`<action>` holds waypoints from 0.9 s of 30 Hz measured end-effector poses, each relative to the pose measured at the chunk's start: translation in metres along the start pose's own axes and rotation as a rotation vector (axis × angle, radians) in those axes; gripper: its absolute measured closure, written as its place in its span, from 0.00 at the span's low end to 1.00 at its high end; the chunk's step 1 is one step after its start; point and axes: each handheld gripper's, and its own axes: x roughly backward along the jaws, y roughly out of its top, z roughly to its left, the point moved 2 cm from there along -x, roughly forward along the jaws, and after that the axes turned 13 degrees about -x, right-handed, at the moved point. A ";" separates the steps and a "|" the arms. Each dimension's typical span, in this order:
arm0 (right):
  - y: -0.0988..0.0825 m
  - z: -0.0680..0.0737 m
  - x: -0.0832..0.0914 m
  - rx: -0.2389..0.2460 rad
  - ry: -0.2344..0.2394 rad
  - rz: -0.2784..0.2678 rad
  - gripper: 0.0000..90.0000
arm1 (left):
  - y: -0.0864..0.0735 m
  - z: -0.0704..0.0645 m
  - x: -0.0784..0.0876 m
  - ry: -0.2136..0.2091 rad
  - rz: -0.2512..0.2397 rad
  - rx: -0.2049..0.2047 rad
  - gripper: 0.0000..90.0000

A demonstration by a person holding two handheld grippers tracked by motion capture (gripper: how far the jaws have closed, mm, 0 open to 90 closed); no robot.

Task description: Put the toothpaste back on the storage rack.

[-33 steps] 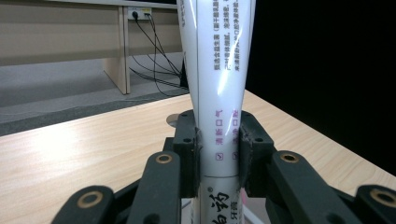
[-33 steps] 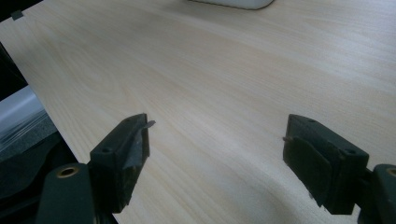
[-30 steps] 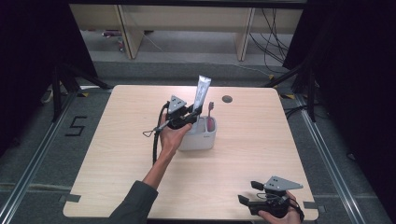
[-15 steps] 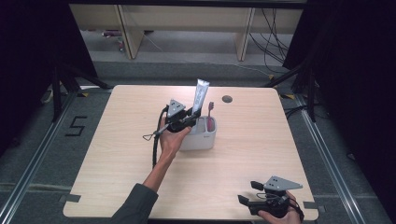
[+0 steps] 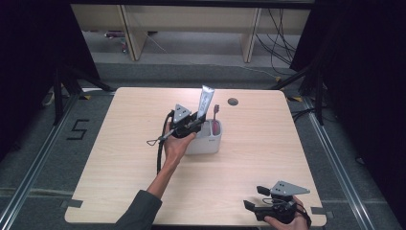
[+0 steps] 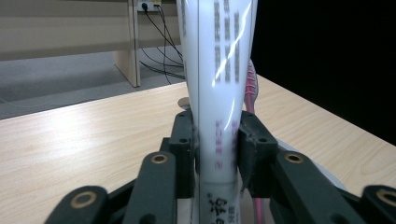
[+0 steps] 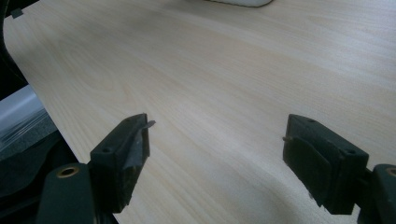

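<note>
Overhead, a pale wooden desk (image 5: 268, 158) stands on grey carpet in a dim room, with black curtains at the sides and light wooden shelf legs beyond its far edge. A round cable hole (image 5: 233, 101) sits near the desk's twelve o'clock edge.

Just above the desk's centre stands a white holder (image 5: 207, 140). A white toothpaste tube (image 5: 205, 101) rises upright out of it, and a pink toothbrush (image 5: 216, 115) stands just beside the tube at three o'clock. The left gripper (image 5: 190, 125), in the person's left hand (image 5: 176, 146), reaches the tube from nine o'clock. In the left gripper view its jaws stand on either side of the tube (image 6: 217, 93); they have just been opening, and whether the pads still press the tube is hard to tell.

The right gripper (image 5: 251, 197) rests at the desk's five o'clock corner, well apart from the holder, jaws wide apart over bare wood.

The tube's print is blurred and unreadable. The tube's base is hidden inside the holder, and the toothbrush is mostly hidden behind the tube. The right hand (image 5: 287, 223) is cut off by the frame's bottom edge.
</note>
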 end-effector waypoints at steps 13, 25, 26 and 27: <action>-0.001 0.000 -0.001 -0.003 -0.006 0.001 0.26 | -0.001 -0.002 0.006 0.018 -0.009 0.012 0.60; -0.001 0.001 -0.003 -0.015 0.013 0.006 0.26 | 0.008 0.002 0.023 0.036 0.020 0.002 0.43; -0.001 0.001 -0.003 -0.014 0.011 0.004 0.26 | 0.009 0.003 0.026 0.037 0.023 -0.001 0.42; -0.001 0.001 -0.003 -0.014 0.011 0.004 0.26 | 0.009 0.003 0.026 0.037 0.023 -0.001 0.41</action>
